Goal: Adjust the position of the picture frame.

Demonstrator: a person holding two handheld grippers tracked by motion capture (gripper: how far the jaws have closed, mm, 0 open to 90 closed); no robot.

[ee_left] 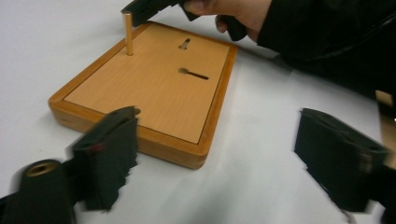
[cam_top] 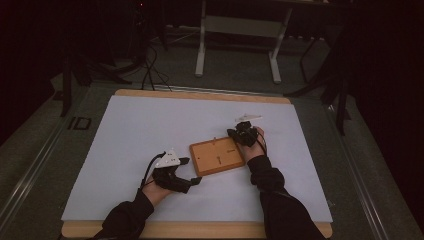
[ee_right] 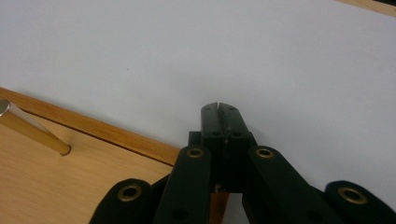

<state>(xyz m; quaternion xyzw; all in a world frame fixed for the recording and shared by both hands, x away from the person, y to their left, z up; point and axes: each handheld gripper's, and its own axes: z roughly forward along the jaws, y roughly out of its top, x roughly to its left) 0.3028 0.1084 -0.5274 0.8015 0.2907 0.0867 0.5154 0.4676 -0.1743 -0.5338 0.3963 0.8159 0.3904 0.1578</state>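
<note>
Peg (ee_left: 127,33) is seated upright in wooden board (ee_left: 154,88); left tongs (ee_left: 224,161) are spread wide, empty; right tongs (ee_right: 219,112) are clenched on nothing.

Both forearms, in dark sleeves, come in low from the near side. The left hand (cam_top: 156,191) lies low and holds the left gripper (cam_top: 196,181) pointing to the right, its jaws spread wide with nothing between them. The right arm reaches further forward; the right hand (cam_top: 255,145) grips the right gripper (cam_top: 231,133), which seems to point left, though it is dim there. Its jaws are pressed tight together.
</note>
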